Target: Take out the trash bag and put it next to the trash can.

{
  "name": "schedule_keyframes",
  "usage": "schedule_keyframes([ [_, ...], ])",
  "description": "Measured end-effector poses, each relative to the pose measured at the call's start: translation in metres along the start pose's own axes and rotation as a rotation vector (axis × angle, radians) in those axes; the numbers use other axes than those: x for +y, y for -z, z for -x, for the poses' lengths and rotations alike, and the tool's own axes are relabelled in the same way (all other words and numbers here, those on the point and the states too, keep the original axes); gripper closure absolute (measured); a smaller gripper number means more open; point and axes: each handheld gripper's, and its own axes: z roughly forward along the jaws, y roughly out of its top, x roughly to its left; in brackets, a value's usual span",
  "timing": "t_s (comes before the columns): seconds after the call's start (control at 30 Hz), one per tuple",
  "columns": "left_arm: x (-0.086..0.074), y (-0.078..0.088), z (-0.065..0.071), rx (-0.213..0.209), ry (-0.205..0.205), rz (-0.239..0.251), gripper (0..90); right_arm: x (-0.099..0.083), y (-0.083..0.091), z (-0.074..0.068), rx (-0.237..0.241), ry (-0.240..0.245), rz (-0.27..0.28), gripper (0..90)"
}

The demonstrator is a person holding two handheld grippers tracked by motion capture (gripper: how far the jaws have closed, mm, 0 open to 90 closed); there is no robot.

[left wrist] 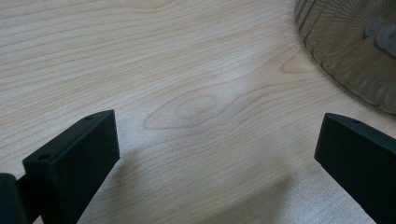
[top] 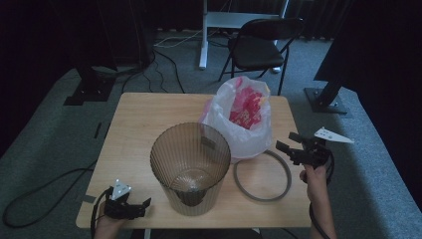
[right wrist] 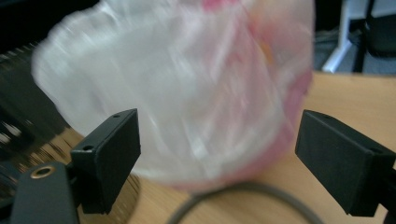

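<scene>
Clearly, at the right of the high view, the right gripper (top: 291, 145) hangs with jaws spread wide, holding nothing, just beside the plastic bag (top: 242, 119) that stands at upper centre of the table (top: 134, 119). Its own view blurs that bag (right wrist: 187, 88), so the pink contents stay hard to make out, and the grey ring (right wrist: 243, 196) is cut off at the bottom edge. At lower left, the left gripper (top: 137, 208) rests wide and empty near the ribbed bin (top: 190, 167), whose wall (left wrist: 350, 51) is cropped at upper right.
</scene>
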Motion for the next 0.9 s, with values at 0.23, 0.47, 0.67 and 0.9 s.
schedule_keyframes([
  [0.23, 0.0, 0.0, 0.0, -0.002, 0.002, -0.001, 0.0, -0.039, 0.006, 0.019, -0.053, -0.101, -0.084, 12.1],
  [0.47, 0.0, 0.0, 0.001, -0.004, 0.005, 0.001, 0.0, -0.061, 0.015, 0.026, -0.092, -0.122, -0.139, 13.0],
  [0.67, 0.0, 0.0, 0.0, -0.003, 0.005, 0.001, 0.0, -0.077, 0.022, 0.027, -0.11, -0.148, -0.14, 11.2],
  [0.9, 0.0, 0.0, 0.0, -0.002, 0.003, -0.002, 0.0, -0.099, 0.024, 0.029, -0.159, -0.162, -0.202, 13.6],
])
